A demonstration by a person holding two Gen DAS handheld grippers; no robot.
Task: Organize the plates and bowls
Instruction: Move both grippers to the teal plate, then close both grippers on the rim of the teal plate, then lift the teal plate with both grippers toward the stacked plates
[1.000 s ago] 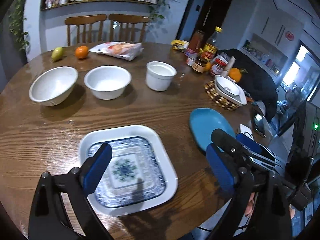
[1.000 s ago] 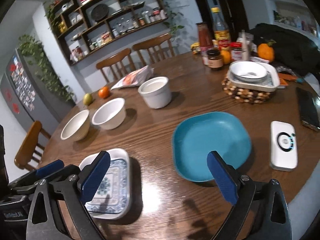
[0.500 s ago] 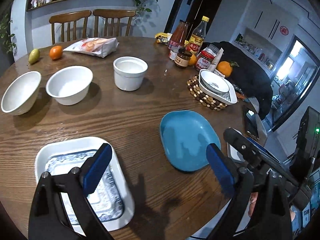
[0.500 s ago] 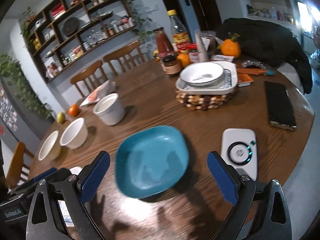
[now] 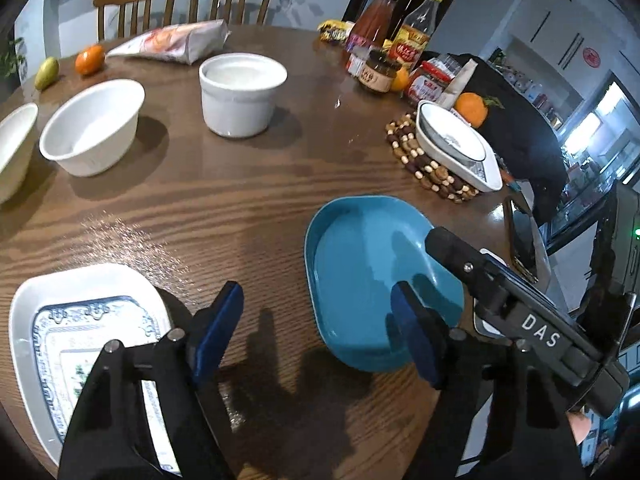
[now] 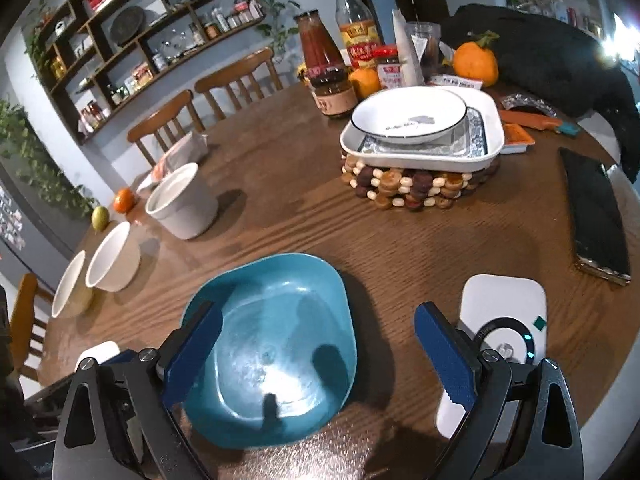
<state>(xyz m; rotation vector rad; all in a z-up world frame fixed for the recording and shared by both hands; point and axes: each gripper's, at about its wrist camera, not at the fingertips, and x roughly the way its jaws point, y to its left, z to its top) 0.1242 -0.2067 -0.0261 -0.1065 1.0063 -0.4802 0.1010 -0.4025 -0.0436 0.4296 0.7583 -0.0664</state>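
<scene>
Straddling teal plate (image 6: 280,336) rim: right hand-held gripper (image 6: 318,354) agape | left hand-held gripper (image 5: 316,332) narrowing, empty

Round wooden table (image 6: 304,208), two wooden chairs (image 6: 236,76) behind it, beaded trivet (image 6: 408,188), sauce bottles (image 6: 320,52), oranges (image 6: 476,62), black phone (image 6: 596,216), white round-dial device (image 6: 504,320), wall shelves (image 6: 132,36), snack bag (image 5: 176,42)

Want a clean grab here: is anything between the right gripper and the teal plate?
Nothing visible: the right gripper hangs open right over the teal plate; the white device lies off to its side.
</scene>
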